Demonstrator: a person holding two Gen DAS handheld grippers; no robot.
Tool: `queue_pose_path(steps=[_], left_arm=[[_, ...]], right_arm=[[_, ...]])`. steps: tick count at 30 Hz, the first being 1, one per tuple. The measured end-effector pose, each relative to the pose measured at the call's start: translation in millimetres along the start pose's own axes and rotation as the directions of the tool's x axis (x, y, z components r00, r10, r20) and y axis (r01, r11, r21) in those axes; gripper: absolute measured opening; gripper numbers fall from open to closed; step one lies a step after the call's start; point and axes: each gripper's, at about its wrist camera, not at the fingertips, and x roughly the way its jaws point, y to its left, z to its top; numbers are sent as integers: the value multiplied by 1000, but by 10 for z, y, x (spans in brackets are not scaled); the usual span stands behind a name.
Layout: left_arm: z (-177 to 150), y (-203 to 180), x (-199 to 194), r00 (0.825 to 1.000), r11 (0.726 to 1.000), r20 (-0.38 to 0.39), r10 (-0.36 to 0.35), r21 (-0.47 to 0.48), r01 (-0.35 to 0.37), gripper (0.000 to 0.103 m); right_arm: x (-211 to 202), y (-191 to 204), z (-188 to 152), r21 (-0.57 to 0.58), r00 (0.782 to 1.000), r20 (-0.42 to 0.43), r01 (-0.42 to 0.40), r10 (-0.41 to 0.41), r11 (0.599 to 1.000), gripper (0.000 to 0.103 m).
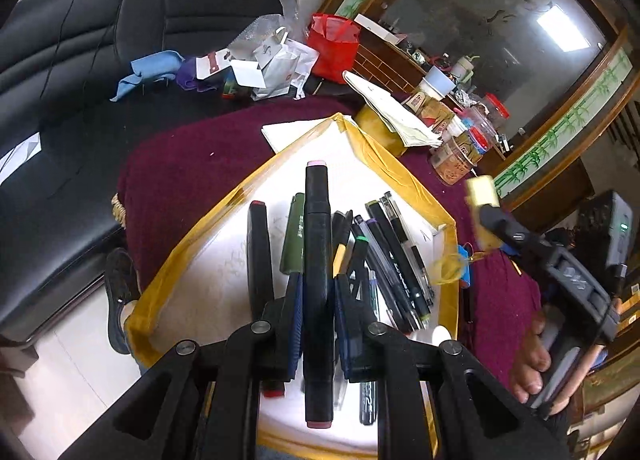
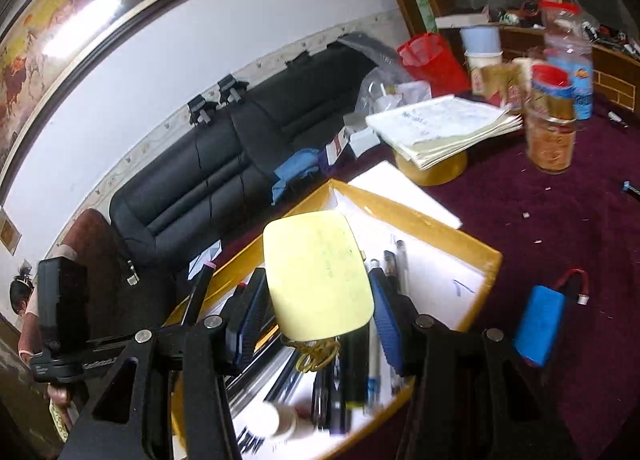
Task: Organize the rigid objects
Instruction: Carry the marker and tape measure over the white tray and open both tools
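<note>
The left hand-held gripper [image 1: 317, 296] pinched a black marker [image 1: 318, 260] above the yellow-rimmed tray [image 1: 400, 176] crowded with pens [image 1: 394, 256]. The right hand-held gripper [image 2: 318, 300] clamped a yellow pad [image 2: 318, 276] over that tray; jars [image 2: 550, 132] and a blue battery [image 2: 538, 324] sat nearby on the bench [image 2: 540, 220].

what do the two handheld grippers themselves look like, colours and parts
Both the left gripper and the right gripper are black plastic linkages with round silver pivot pins. Their fingers carry ribbed dark blue pads. Seen from the left wrist, the right gripper's handle is a grey-black block with a thin black cable.
</note>
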Motion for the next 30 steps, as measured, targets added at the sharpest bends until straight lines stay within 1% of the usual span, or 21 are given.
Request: queue_pose_path(steps=[5, 8, 15, 19, 20, 21, 22, 23, 24, 25, 26, 27, 28, 29, 30], left_arm=[[68, -13, 152, 1000, 1000, -18, -7, 8, 7, 14], [68, -48, 242, 999, 999, -32, 24, 31, -23, 14], [1, -55, 433, 994, 997, -88, 62, 50, -58, 14], [-23, -65, 473, 993, 996, -88, 75, 55, -70, 15], [-33, -71, 482, 992, 995, -87, 90, 61, -85, 20], [-38, -70, 487, 991, 993, -88, 101, 62, -96, 25], [-43, -70, 486, 992, 994, -82, 99, 63, -94, 32], [-53, -78, 457, 993, 993, -67, 99, 66, -95, 46], [-60, -88, 420, 993, 992, -51, 104, 71, -101, 52], [-74, -105, 349, 994, 991, -15, 111, 77, -109, 60], [-78, -122, 303, 993, 990, 9, 117, 81, -118, 65], [-98, -143, 229, 991, 988, 37, 128, 85, -131, 66], [-108, -163, 182, 990, 987, 53, 133, 88, -138, 68], [-150, -204, 90, 987, 984, 81, 141, 100, -149, 72], [-185, -248, 35, 983, 980, 101, 154, 112, -165, 75]], right_arm=[[313, -114, -46, -24, 997, -55, 57, -58, 998, 50], [426, -217, -101, -17, 993, -86, 81, -82, 997, 50], [589, -286, -231, -44, 984, -142, 106, -112, 993, 50], [619, -203, -283, -102, 979, -140, 137, -150, 985, 50], [627, -194, -284, -109, 978, -143, 138, -153, 984, 51], [634, -184, -285, -118, 977, -146, 136, -153, 984, 55], [631, -176, -283, -123, 978, -148, 127, -145, 984, 60], [619, -167, -284, -122, 979, -147, 121, -138, 985, 62], [570, -164, -272, -117, 983, -137, 103, -119, 988, 67], [513, -159, -259, -114, 987, -122, 88, -102, 990, 72], [402, -161, -247, -105, 992, -98, 70, -80, 992, 74], [321, -169, -242, -100, 994, -86, 63, -72, 993, 77], [226, -186, -241, -96, 995, -76, 59, -67, 994, 77], [63, -225, -262, -92, 996, -59, 54, -60, 994, 77], [-54, -273, -290, -88, 997, -48, 54, -59, 995, 81]])
